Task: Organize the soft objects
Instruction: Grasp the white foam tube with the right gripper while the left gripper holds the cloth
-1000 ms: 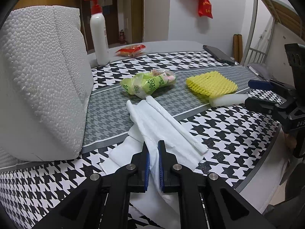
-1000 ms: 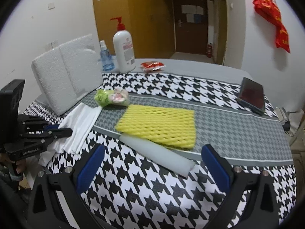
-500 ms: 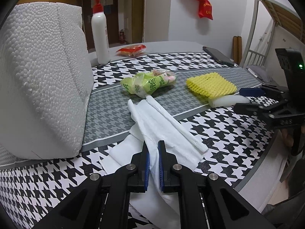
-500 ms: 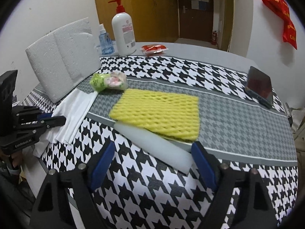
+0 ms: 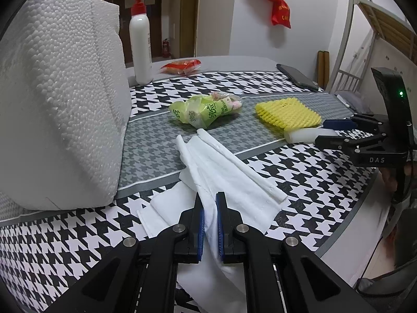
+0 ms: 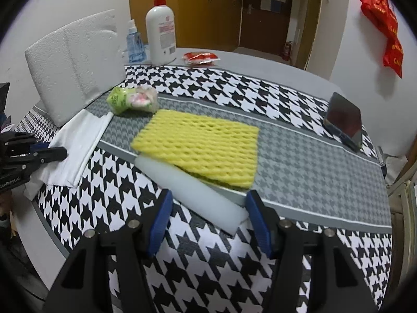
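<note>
The left gripper (image 5: 209, 223) is pinching the near edge of the white folded cloth (image 5: 229, 180), which is lying on the houndstooth tablecloth (image 5: 307, 182) beside the polystyrene foam block (image 5: 60, 99); the grip at the edge appears suited to dragging or lifting it. The right gripper (image 6: 209, 217) is standing wide, its fingers straddling the near end of the white foam strip (image 6: 190, 187), apparently lining up a grasp. That strip is touching the yellow foam net (image 6: 200, 146). The green plastic bag (image 5: 206, 110) is lying between cloth and net.
</note>
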